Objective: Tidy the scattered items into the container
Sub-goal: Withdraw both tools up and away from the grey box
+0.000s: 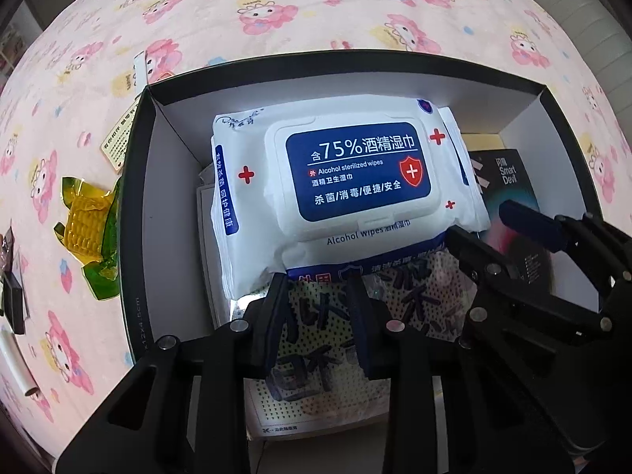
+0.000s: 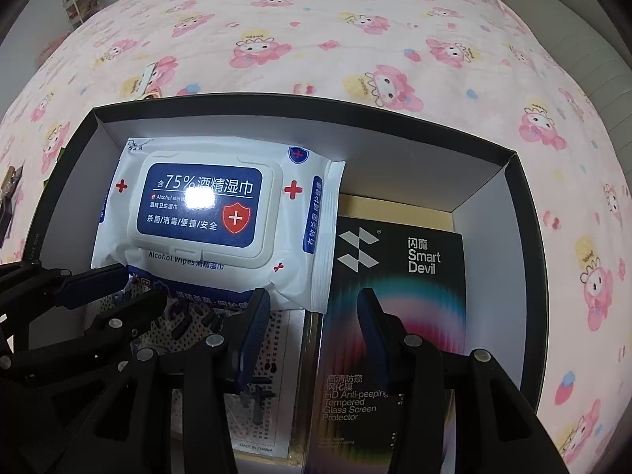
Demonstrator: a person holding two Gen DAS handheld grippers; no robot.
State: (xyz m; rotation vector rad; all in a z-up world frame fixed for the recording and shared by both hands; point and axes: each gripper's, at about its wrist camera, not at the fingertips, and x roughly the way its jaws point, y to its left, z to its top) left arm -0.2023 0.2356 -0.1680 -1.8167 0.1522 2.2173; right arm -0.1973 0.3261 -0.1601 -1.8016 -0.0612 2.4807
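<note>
Left wrist: left gripper (image 1: 316,280) at wipes pack (image 1: 347,173) edge, grip unclear; right gripper (image 2: 312,296) apart.

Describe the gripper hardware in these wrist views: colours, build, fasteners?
Both the left gripper and right gripper are matte black linkage frames with triangular cut-outs and round silver pivot pins. Fingers carry dark blue ribbed pads. No cables, markings or sleeves visible.
</note>
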